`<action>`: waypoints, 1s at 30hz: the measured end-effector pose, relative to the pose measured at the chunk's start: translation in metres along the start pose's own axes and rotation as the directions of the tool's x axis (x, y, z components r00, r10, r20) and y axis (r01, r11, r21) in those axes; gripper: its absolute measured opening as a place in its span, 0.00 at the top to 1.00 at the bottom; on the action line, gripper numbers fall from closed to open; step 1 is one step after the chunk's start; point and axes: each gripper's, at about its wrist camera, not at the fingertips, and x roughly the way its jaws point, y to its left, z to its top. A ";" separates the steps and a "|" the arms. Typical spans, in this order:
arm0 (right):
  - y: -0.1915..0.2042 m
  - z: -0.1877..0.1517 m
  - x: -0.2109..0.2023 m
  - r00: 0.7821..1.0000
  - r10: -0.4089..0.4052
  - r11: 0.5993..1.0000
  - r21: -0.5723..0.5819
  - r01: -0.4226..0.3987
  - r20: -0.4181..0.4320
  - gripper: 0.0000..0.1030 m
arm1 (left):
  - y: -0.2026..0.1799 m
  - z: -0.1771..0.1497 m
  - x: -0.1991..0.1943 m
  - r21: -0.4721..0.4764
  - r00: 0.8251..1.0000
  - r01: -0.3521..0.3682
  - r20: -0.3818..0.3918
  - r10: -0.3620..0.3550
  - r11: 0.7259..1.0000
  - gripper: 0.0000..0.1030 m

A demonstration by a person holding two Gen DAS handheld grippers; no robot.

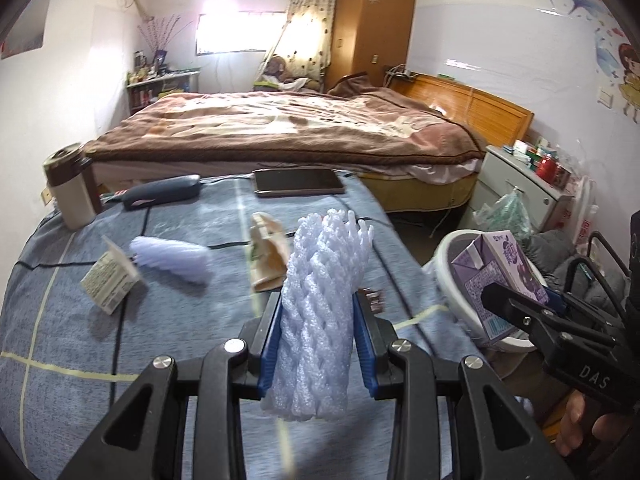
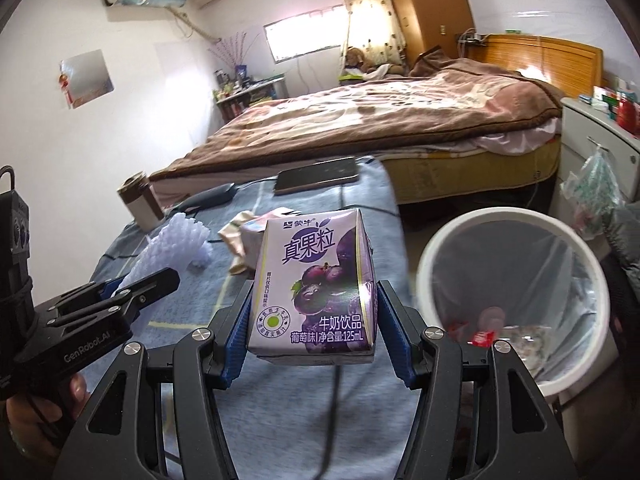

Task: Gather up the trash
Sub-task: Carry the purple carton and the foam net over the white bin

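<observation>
My left gripper (image 1: 318,344) is shut on a white foam fruit net (image 1: 320,312), held upright above the blue-covered table (image 1: 60,340). Between the blue pads of my right gripper (image 2: 316,332) sits a purple grape milk carton (image 2: 316,280), gripped by its sides. The carton (image 1: 500,276) hangs by the rim of the white trash bin (image 2: 512,216), which stands to the right of the table and is lined with a clear bag. On the cloth lie a second foam net (image 1: 172,258), a paper card (image 1: 110,280) and a beige wrapper (image 1: 268,256).
A phone (image 1: 298,182), a dark glasses case (image 1: 160,192) and a lidded cup (image 1: 70,188) sit at the table's far side. Beyond is a bed (image 1: 280,128) with a brown blanket. A white nightstand (image 1: 516,184) stands behind the bin.
</observation>
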 end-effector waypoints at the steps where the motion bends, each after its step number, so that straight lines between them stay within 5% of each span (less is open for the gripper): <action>1: -0.004 0.000 -0.003 1.000 -0.006 1.000 0.005 0.006 0.004 0.42 | -0.005 0.000 0.000 0.007 1.000 0.007 0.000 -0.007 1.000 0.66; 16: -0.063 0.002 -0.030 0.993 -0.112 0.991 0.083 0.108 0.043 0.42 | -0.098 0.008 0.016 0.131 0.992 0.124 -0.022 -0.122 0.984 0.66; 30: -0.122 -0.003 -0.032 0.975 -0.224 0.962 0.161 0.220 0.004 0.42 | -0.174 0.002 0.053 0.194 0.969 0.237 -0.117 -0.217 0.952 0.66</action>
